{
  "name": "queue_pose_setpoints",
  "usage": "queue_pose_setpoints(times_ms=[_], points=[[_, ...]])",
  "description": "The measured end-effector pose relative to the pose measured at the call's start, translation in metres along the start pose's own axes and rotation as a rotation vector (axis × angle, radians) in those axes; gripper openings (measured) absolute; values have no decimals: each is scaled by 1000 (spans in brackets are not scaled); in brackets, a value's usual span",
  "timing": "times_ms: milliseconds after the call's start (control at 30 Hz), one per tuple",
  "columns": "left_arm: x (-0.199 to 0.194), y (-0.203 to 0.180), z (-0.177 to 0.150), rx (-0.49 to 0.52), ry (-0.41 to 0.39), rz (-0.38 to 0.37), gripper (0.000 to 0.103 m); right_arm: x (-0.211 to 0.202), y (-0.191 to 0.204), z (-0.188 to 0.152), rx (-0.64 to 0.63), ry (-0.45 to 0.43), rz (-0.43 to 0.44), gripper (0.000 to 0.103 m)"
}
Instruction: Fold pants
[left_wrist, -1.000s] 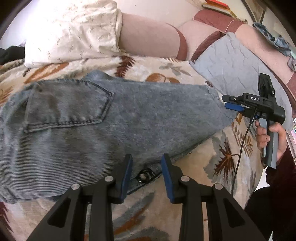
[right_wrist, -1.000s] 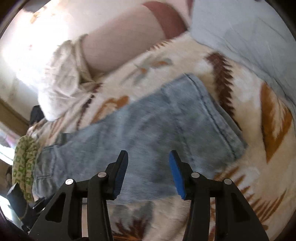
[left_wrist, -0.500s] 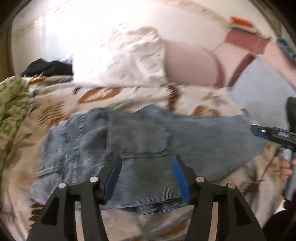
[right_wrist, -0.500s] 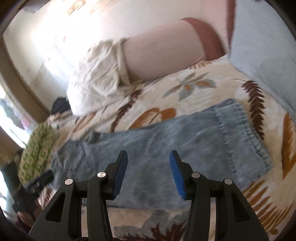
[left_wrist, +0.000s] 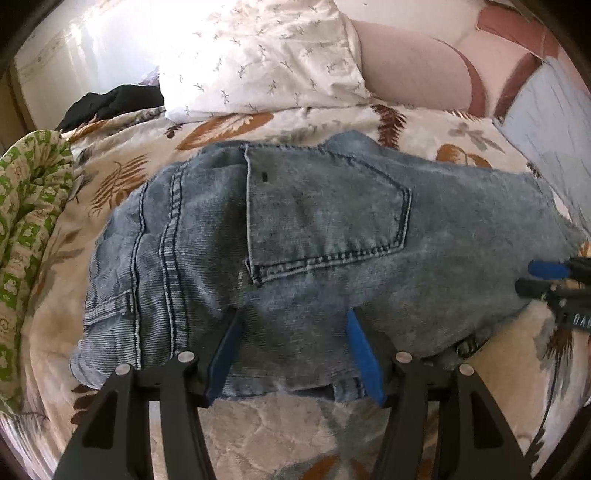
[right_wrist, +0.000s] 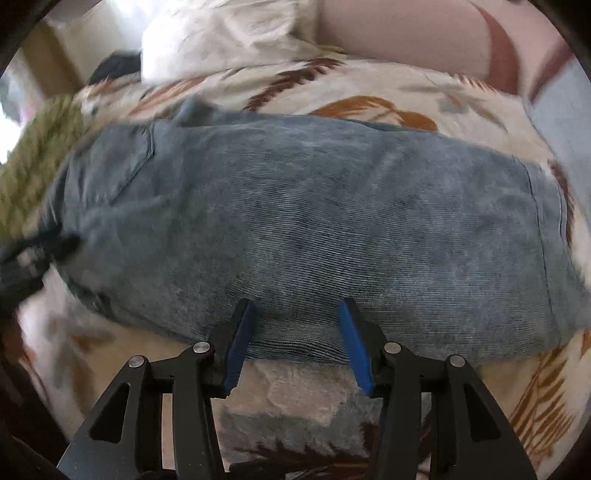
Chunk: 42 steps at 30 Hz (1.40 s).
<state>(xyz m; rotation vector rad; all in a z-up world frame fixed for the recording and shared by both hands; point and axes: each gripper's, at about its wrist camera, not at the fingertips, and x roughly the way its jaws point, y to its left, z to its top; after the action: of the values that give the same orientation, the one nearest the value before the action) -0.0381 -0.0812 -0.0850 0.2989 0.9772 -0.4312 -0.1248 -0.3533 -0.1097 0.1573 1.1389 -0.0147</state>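
Jeans (left_wrist: 314, 258) lie flat across the bed (left_wrist: 258, 435), pocket up. Left gripper (left_wrist: 291, 354) hovers at the near waist edge, jaws opening, nothing between; right gripper (right_wrist: 295, 354) half-open, empty, over the leg edge. Looks like regrasping: next, pinch both edges.

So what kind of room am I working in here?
Most likely a bedroom. The jeans lie on a leaf-print blanket spread over a bed, with a white pillow and a padded pink headboard behind.
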Motion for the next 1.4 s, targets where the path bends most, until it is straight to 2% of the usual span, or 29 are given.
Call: queue_pose_setpoints(times_ms=[133, 333, 500, 600, 667, 800, 933, 1067, 1233, 1400], points=[[-1, 1, -11, 24, 2, -15, 64, -2, -5, -4, -16, 30, 19, 48], [-4, 4, -19, 30, 2, -32, 64, -3, -2, -6, -42, 49, 0, 48], [-8, 13, -14, -45, 8, -75, 63, -4, 0, -4, -40, 54, 3, 48], [-21, 15, -9, -105, -34, -106, 63, -11, -4, 3, -19, 41, 37, 48], [-29, 12, -4, -118, -83, -135, 63, -24, -9, 12, 15, -13, 80, 48], [-33, 0, 5, -95, -146, -150, 63, -48, -4, 43, 29, -134, 174, 50], [-16, -9, 6, -66, -98, -150, 63, -38, 19, 94, 23, -156, 228, 50], [-1, -12, 3, -2, -52, -135, 63, -4, 42, 139, 28, -101, 273, 50], [3, -12, -2, 33, -34, -153, 63, 46, 69, 179, -28, -30, 221, 50], [0, -12, -10, 62, -49, -161, 63, 73, 81, 198, -86, 30, 208, 50]])
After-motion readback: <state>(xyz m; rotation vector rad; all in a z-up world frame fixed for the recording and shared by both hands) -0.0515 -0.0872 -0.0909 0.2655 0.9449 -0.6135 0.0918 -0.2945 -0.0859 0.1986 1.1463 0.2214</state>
